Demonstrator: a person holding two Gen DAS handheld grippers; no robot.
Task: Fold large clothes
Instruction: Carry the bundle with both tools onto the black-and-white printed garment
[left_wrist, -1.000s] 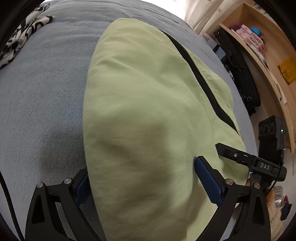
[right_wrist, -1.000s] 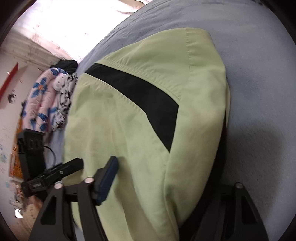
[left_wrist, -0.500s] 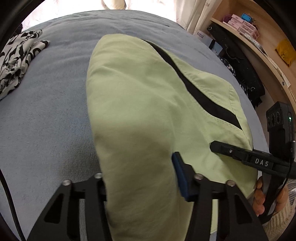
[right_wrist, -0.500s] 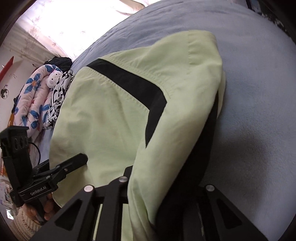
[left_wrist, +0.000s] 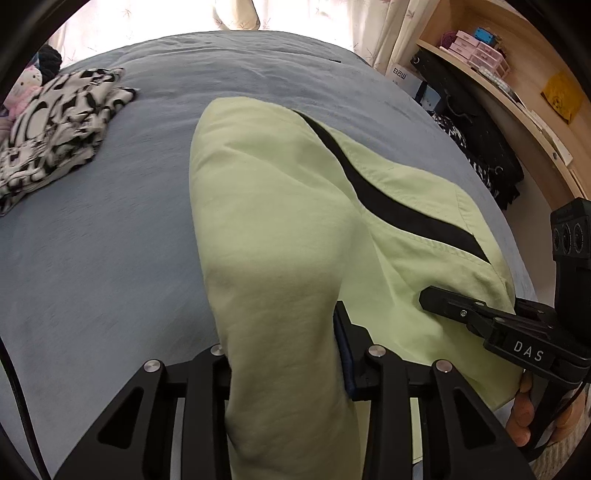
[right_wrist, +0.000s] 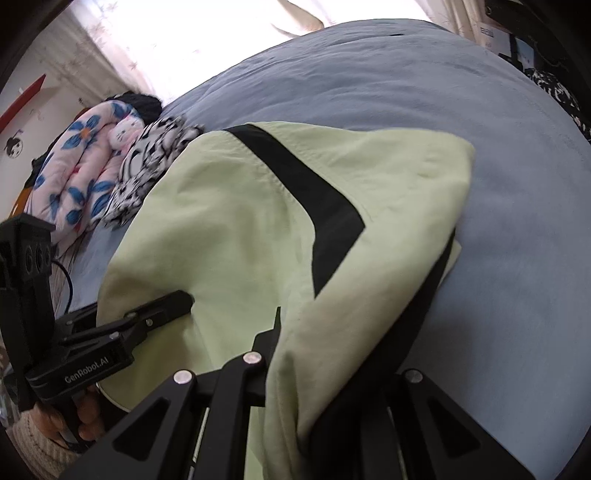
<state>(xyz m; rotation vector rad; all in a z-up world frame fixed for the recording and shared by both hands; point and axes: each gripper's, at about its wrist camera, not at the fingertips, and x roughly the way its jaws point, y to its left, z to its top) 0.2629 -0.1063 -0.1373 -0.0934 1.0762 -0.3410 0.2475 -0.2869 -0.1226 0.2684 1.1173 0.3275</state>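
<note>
A light green garment (left_wrist: 277, 206) with a black stripe (left_wrist: 388, 210) lies on a blue-grey bed (left_wrist: 92, 258). My left gripper (left_wrist: 282, 343) has a raised ridge of the green cloth between its jaws; they are closing, and the pads press on it. In the right wrist view the same garment (right_wrist: 240, 229) drapes over my right gripper (right_wrist: 332, 354), which is shut on its near edge; the right finger is hidden under cloth. Each gripper shows in the other view: the right gripper (left_wrist: 436, 299) at the garment's right edge, the left gripper (right_wrist: 173, 302) at its left edge.
A black-and-white patterned cloth (left_wrist: 55, 129) lies at the bed's far left, beside a floral quilt (right_wrist: 81, 166) and a plush toy (right_wrist: 122, 134). A wooden shelf (left_wrist: 517, 92) and a black bag (left_wrist: 476, 129) stand to the right of the bed. A hand (left_wrist: 521, 417) holds the right gripper.
Both grippers went from open around the garment's near edge to closed on it. They have risen and pulled the cloth up into ridges, so more of the bed shows.
</note>
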